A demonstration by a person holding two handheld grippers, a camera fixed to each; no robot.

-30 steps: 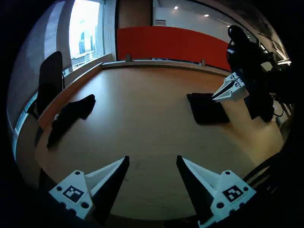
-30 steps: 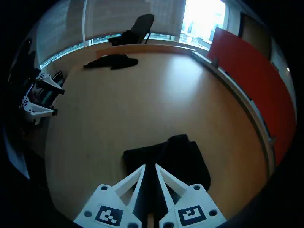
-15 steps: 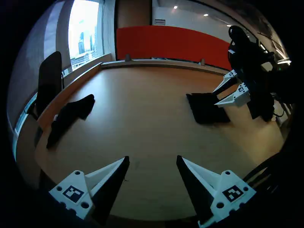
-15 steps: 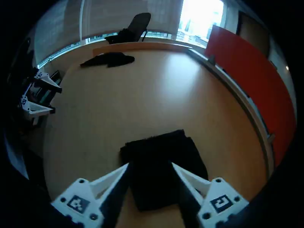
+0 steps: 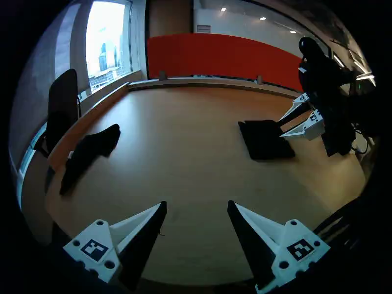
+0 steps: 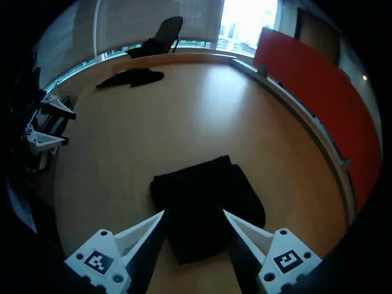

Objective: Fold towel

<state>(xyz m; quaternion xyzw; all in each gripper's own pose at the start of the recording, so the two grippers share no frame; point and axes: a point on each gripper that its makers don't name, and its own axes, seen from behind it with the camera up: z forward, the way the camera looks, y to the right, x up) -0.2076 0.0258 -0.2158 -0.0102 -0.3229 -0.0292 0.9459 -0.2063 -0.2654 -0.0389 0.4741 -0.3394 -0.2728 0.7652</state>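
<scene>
Wood table (image 5: 196,147) takes up most of both views. A red partition panel (image 5: 220,54) runs along its far edge and a bright window (image 5: 105,49) sits at the far left corner. A dark office chair (image 5: 61,103) stands past the left rim. A loose dark cloth (image 5: 88,152) lies crumpled near that rim, well apart from the task item; the right gripper view has it at the far end (image 6: 130,77). The towel (image 5: 264,139) is black, folded into a compact rectangle and flat on the table's right side. In the right gripper view it sits just ahead of the camera (image 6: 206,210). The right gripper (image 6: 194,211) is spread wide with its fingers over the towel's near edge and nothing pinched. Can't tell whether the tips touch the fabric. From the left gripper view it sits at the towel's right edge (image 5: 281,128). The left gripper (image 5: 196,203) is spread over bare wood, gripping nothing and well apart from the towel; it shows far left in the right gripper view (image 6: 71,129). Markings: square black-and-white coded tags (image 5: 94,249) on the finger bases. A small wall sign (image 5: 205,28) above the red panel is too small to read.
</scene>
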